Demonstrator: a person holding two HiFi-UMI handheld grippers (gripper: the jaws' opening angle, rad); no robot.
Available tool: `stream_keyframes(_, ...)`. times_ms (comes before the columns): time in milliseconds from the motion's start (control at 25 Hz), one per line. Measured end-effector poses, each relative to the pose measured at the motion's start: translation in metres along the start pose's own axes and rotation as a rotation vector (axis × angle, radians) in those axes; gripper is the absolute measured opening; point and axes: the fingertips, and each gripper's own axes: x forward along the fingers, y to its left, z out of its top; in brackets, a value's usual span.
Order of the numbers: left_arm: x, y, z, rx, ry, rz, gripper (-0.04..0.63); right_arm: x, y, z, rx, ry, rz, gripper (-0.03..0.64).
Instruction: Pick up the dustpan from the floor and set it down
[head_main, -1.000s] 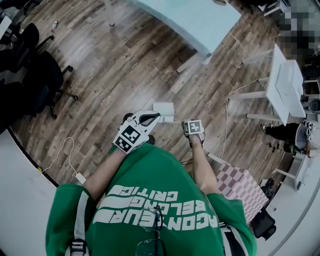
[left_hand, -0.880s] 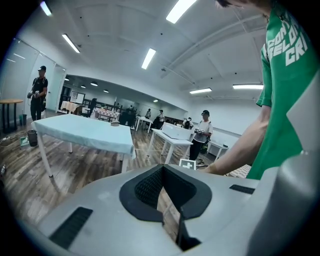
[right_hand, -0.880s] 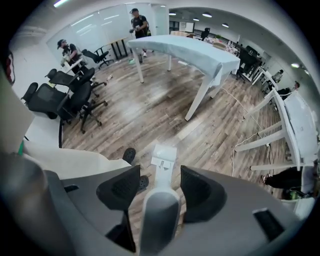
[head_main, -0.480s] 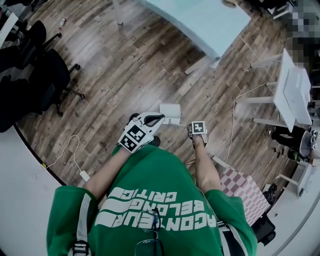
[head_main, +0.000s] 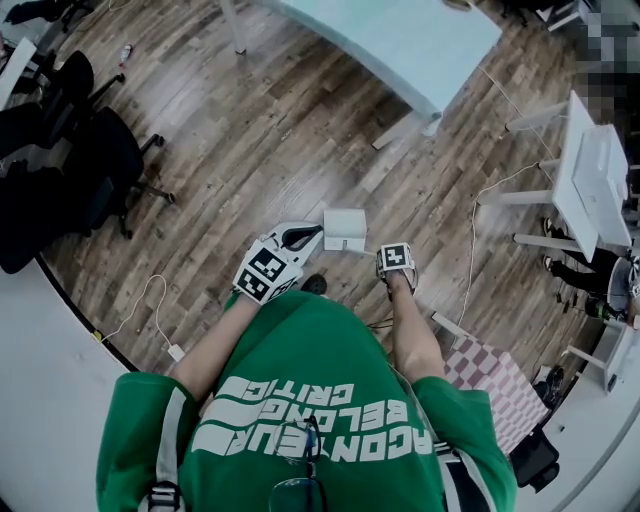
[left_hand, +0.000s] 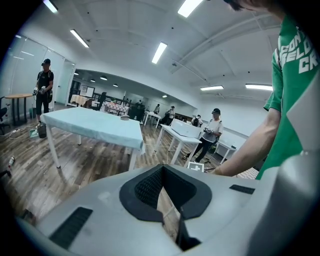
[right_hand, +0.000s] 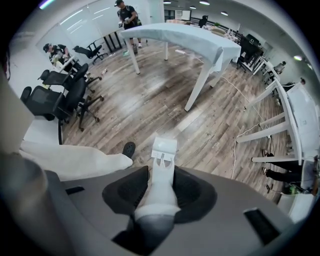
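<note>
While mid-closure, dustpan (right_hand: 161, 175) between right jaws

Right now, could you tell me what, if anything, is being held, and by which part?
The right gripper, whose jaws have just been closing, holds the dustpan by its handle.

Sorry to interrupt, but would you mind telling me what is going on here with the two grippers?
A person in a green shirt stands over a white dustpan on the wooden floor. The right gripper points down at it; its jaws have just been closing and now clamp the dustpan's handle. The left gripper is open and empty beside it. The dustpan does not look lifted yet.
</note>
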Motion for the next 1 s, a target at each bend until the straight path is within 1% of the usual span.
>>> stream_keyframes(200, 0.001, 0.000, -0.002, 0.000, 0.009, 0.006, -0.008, -0.004, -0.002, 0.002, 0.009, 0.004, 0.010, 0.140)
stream_keyframes(400, 0.001, 0.001, -0.002, -0.005, 0.011, 0.021, -0.006, 0.000, -0.022, -0.004, -0.034, 0.004, -0.103, 0.109)
stream_keyframes(560, 0.002, -0.005, -0.001, -0.005, 0.005, 0.036, -0.006, 0.009, -0.017, -0.010, -0.020, -0.001, -0.065, 0.109)
stream_keyframes(760, -0.001, -0.014, -0.001, 0.000, -0.008, 0.049, -0.008, 0.003, -0.019, -0.013, -0.025, -0.011, -0.097, 0.112)
stream_keyframes(880, -0.006, -0.023, -0.001, 0.001, -0.018, 0.060, -0.006, 0.006, -0.016, -0.022, -0.010, -0.012, -0.069, 0.117)
stream_keyframes(1000, -0.014, -0.031, -0.005, 0.000, -0.028, 0.080, -0.006, 0.003, -0.013, -0.028, -0.022, -0.029, -0.072, 0.117)
